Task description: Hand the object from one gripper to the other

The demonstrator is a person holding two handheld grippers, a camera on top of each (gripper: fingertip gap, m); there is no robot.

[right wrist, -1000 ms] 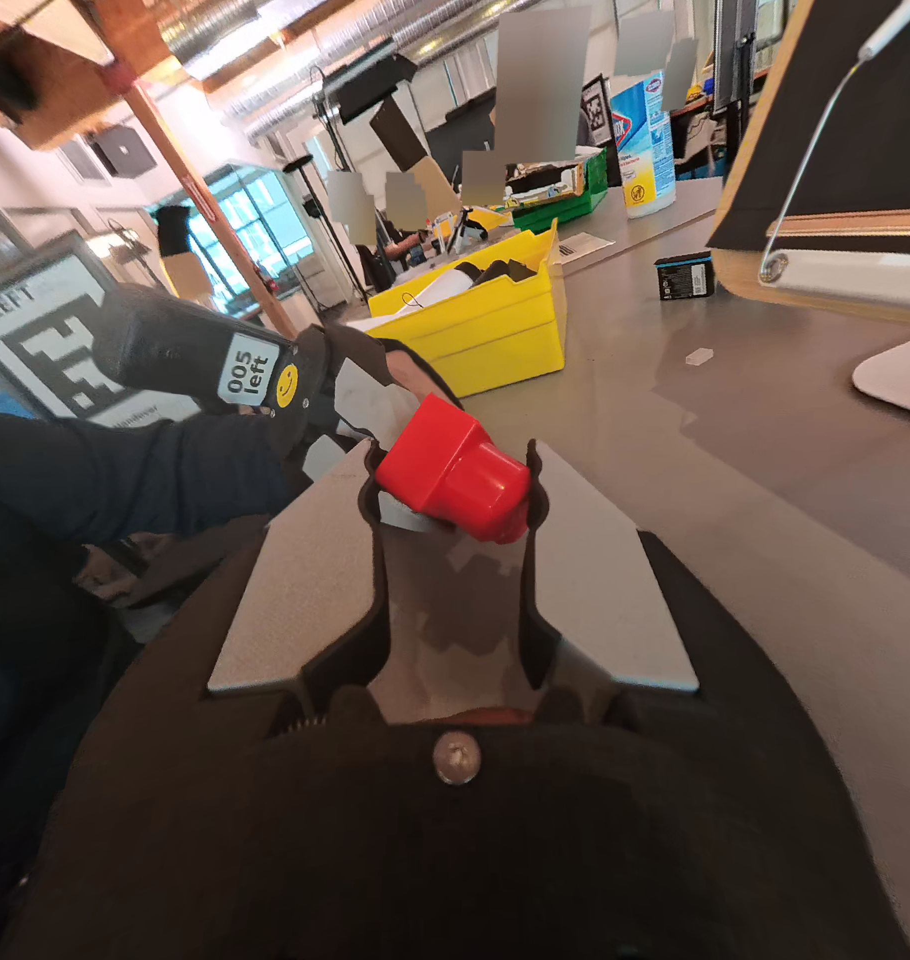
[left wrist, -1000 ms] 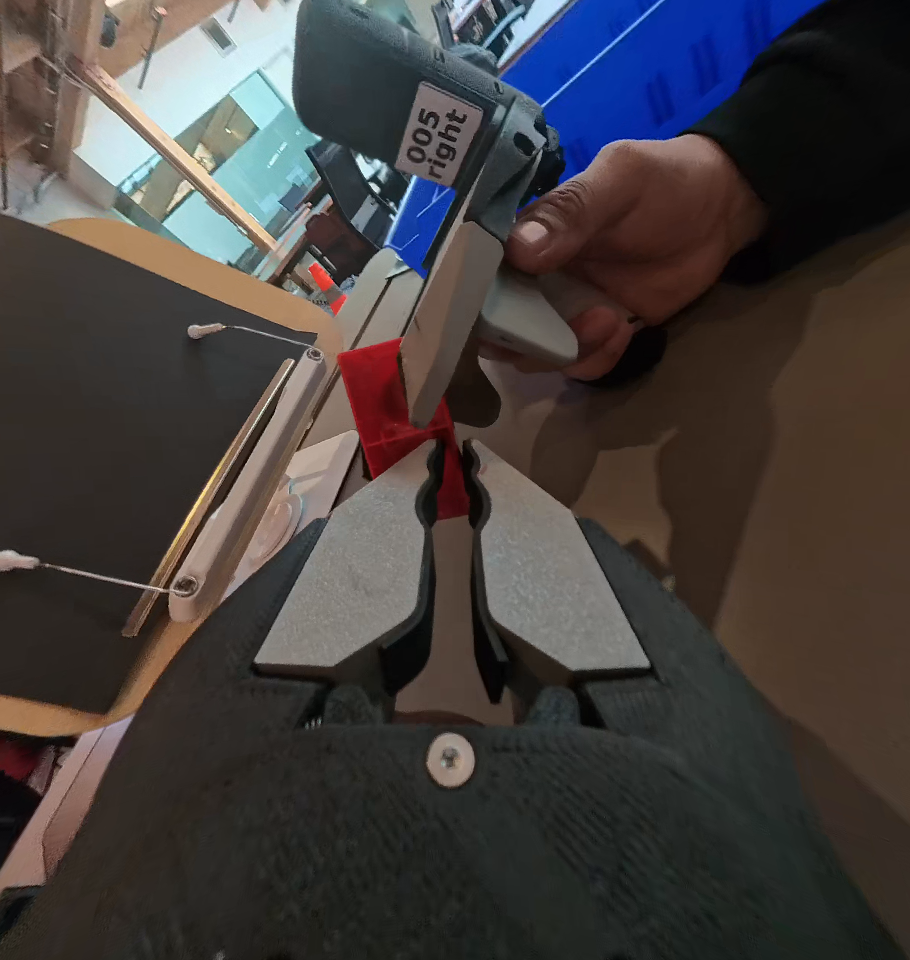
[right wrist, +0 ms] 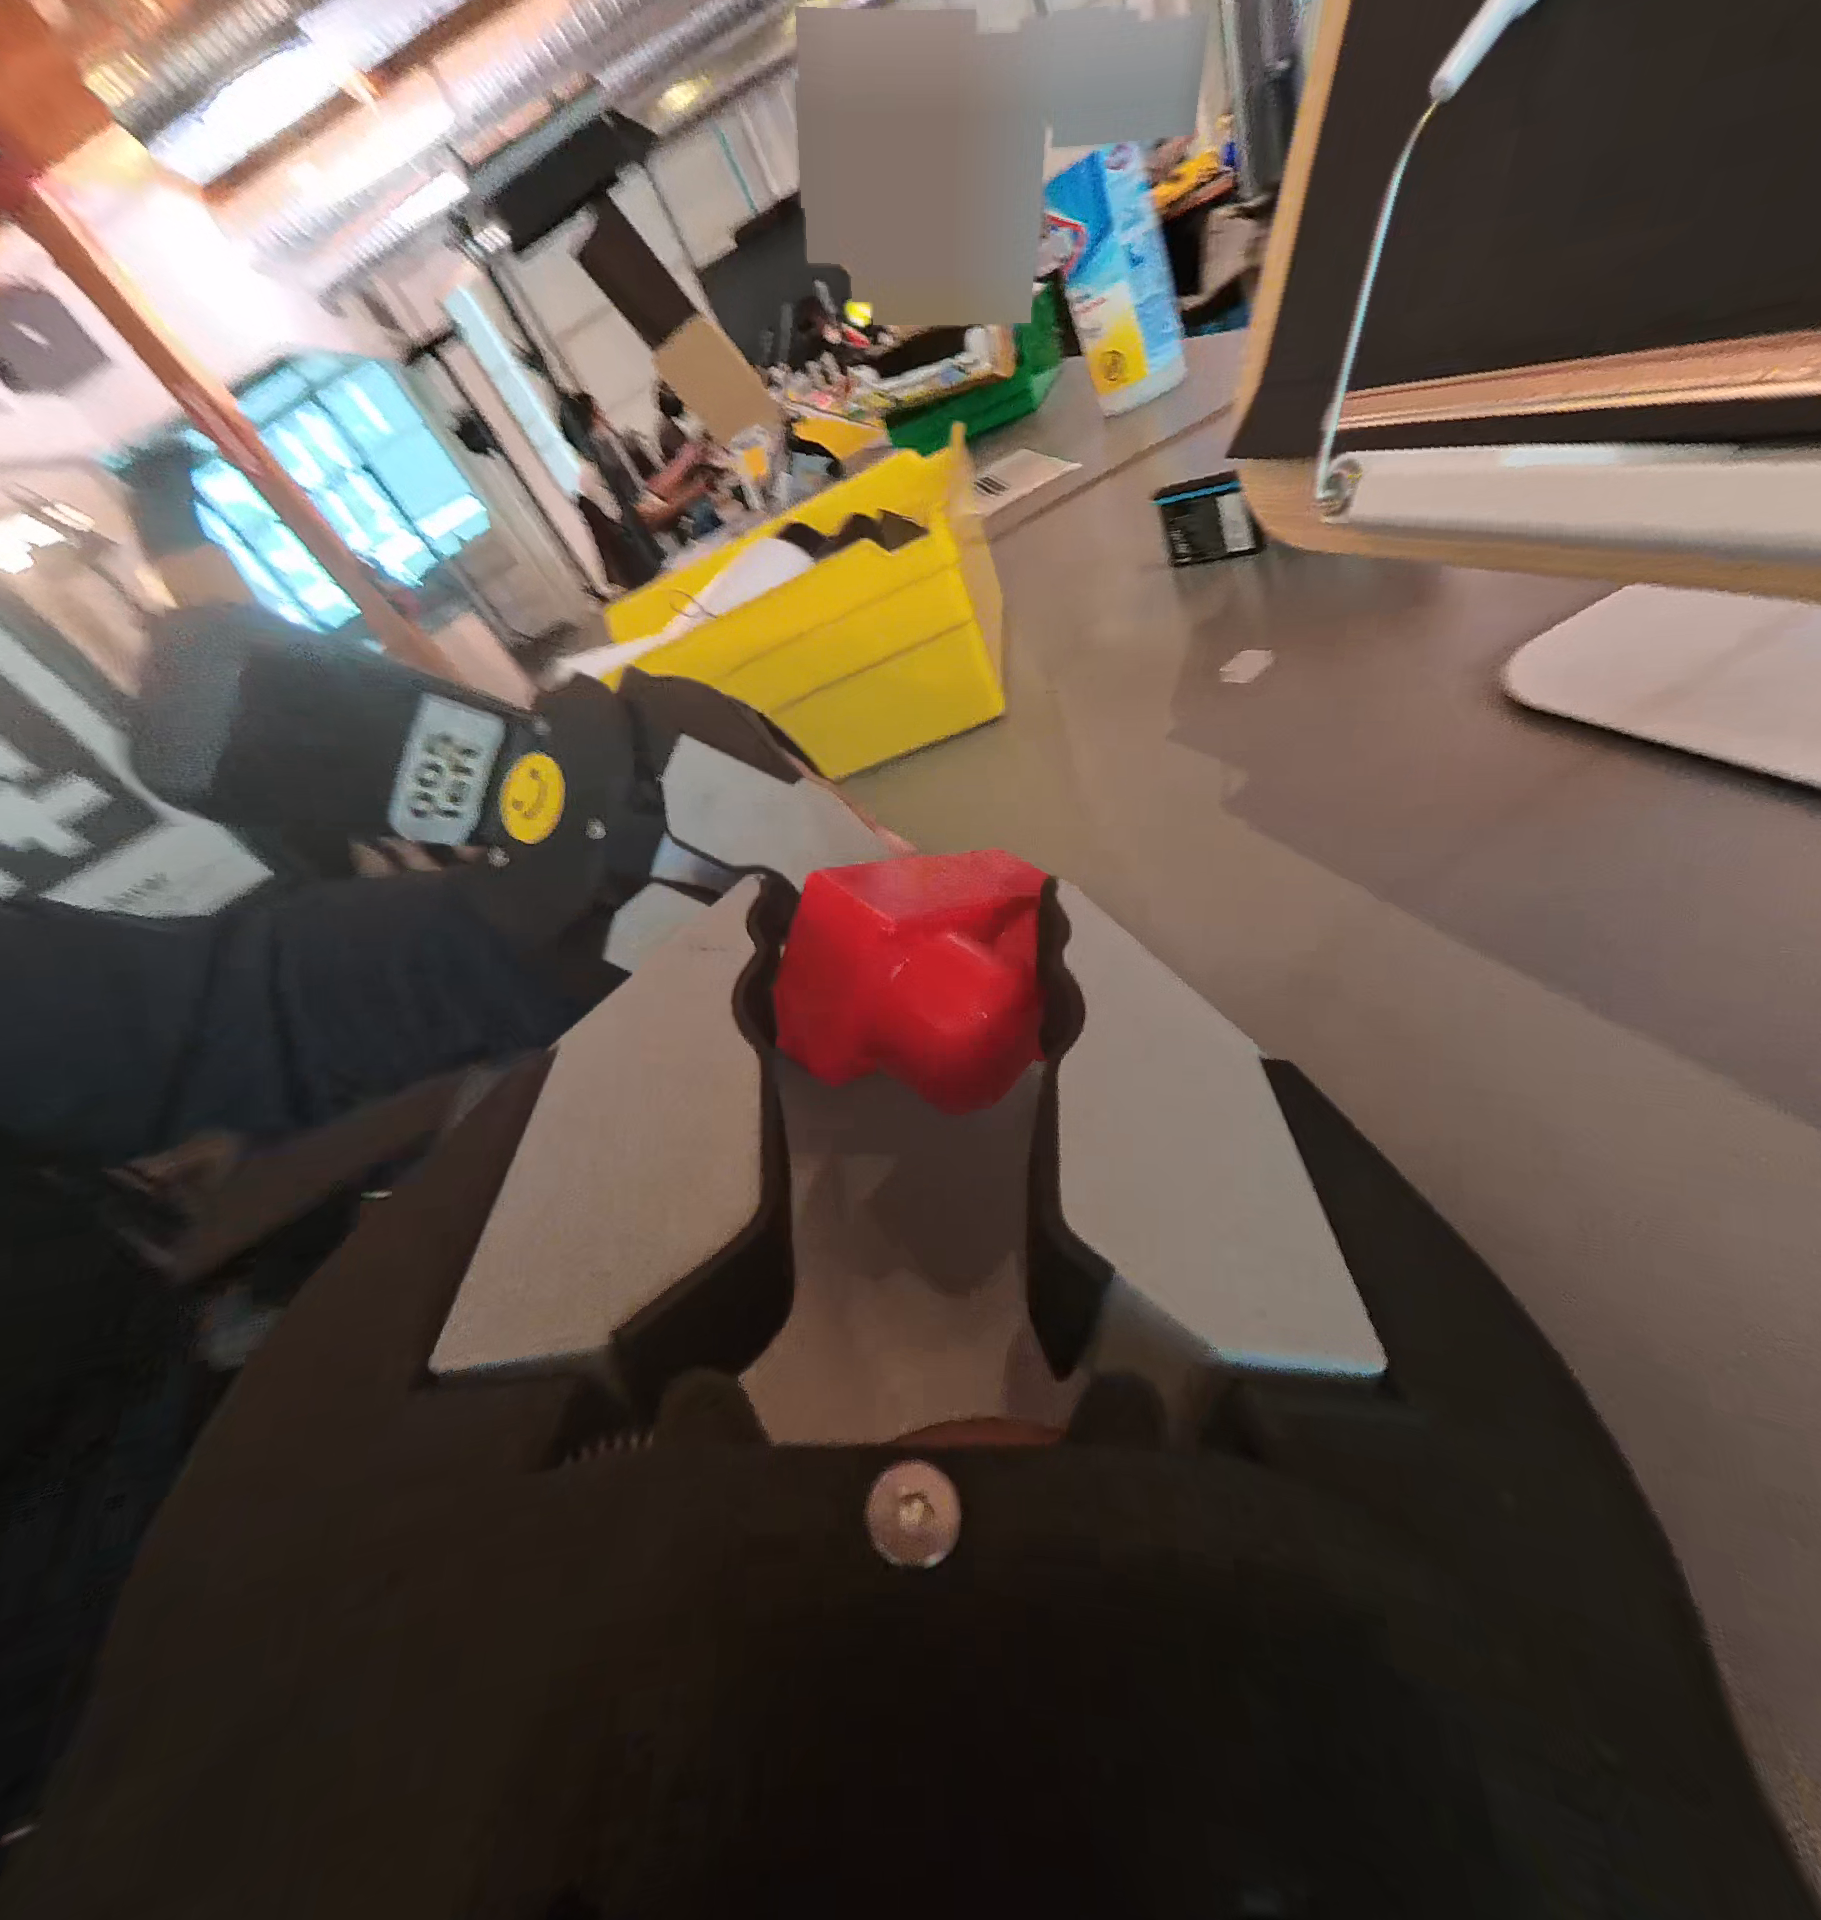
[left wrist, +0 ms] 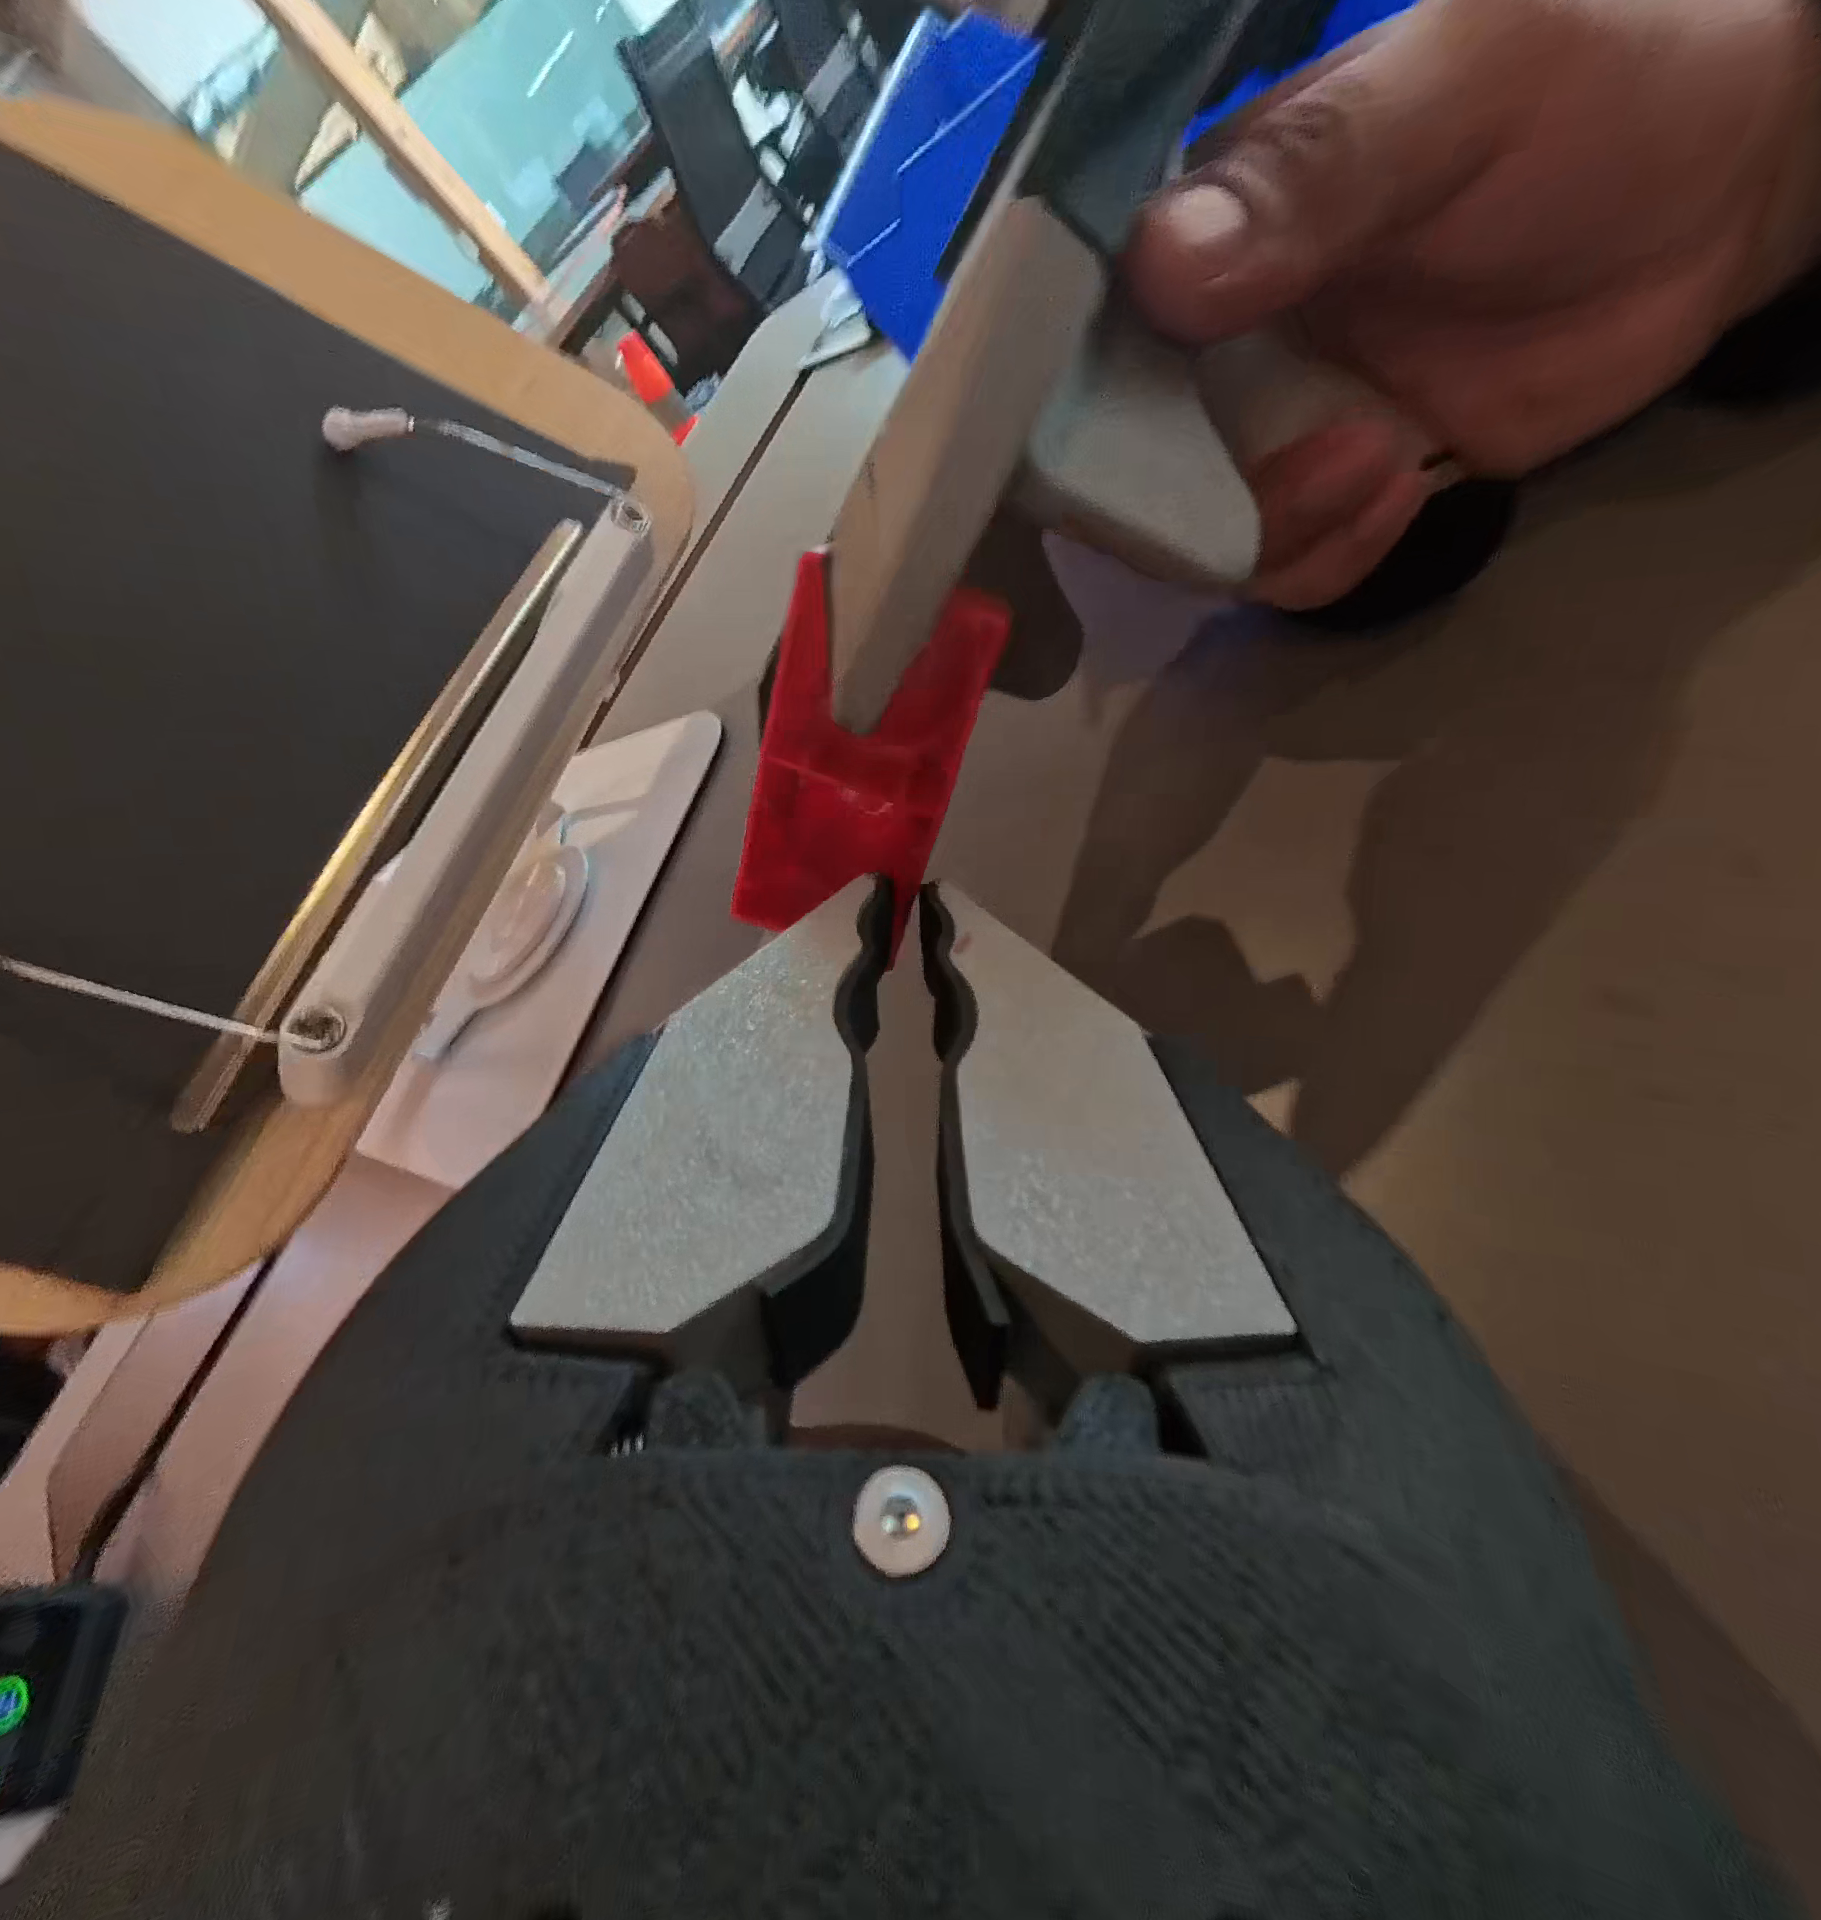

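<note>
Two grippers meet on one red plastic piece (right wrist: 911, 971), held in the air above the grey table (right wrist: 1405, 935), near the yellow bin (right wrist: 844, 665). The right gripper (right wrist: 906, 966) is clamped across its blocky body, fingers partly open to its width. The left gripper (left wrist: 898, 920) is nearly closed, pinching only a thin lower edge. The piece is judged light, rigid and smooth, so slipping is likely; flat opposite faces are best gripped.

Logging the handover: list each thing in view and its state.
red object: held off the table by both grippers.
right gripper: shut on its body.
left gripper: shut on its thin edge.
yellow bin: open-topped, items inside.
</note>
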